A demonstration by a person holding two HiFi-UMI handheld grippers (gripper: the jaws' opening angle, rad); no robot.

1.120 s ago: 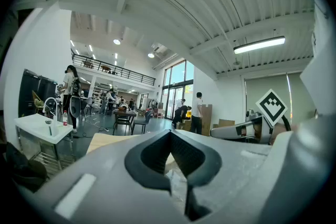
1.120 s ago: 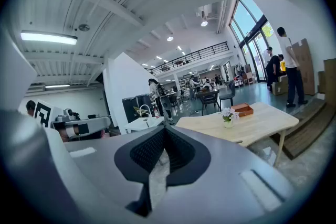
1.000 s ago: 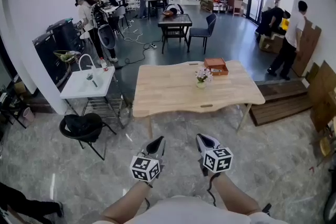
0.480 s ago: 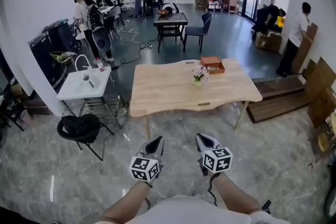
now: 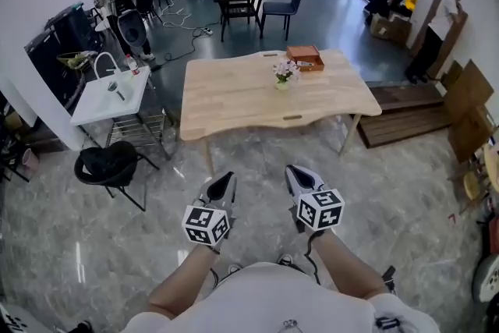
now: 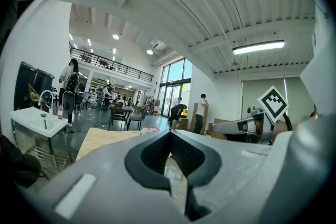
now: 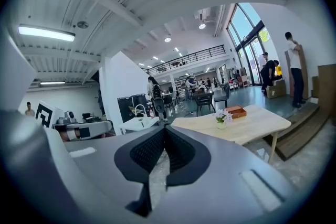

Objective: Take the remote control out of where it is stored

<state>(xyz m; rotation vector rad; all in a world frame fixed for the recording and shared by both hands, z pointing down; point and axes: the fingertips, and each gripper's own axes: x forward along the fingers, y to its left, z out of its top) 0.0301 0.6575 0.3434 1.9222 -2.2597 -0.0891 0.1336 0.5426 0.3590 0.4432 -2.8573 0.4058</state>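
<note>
The tabletop [image 5: 234, 101] has come nearer, wooden box [image 5: 304, 57] at its far edge; left hand-held gripper [image 5: 223, 185] and right hand-held gripper [image 5: 299, 177] closed, empty.

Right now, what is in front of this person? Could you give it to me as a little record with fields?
Left gripper: jaws together, holding nothing
Right gripper: jaws together, holding nothing
Ahead: wooden table, apart from both grippers
On the table: small vase of flowers; reddish-brown box just beyond it
Remote control: not visible in any view
Left of the table: white sink stand; black chair nearer the person
</note>
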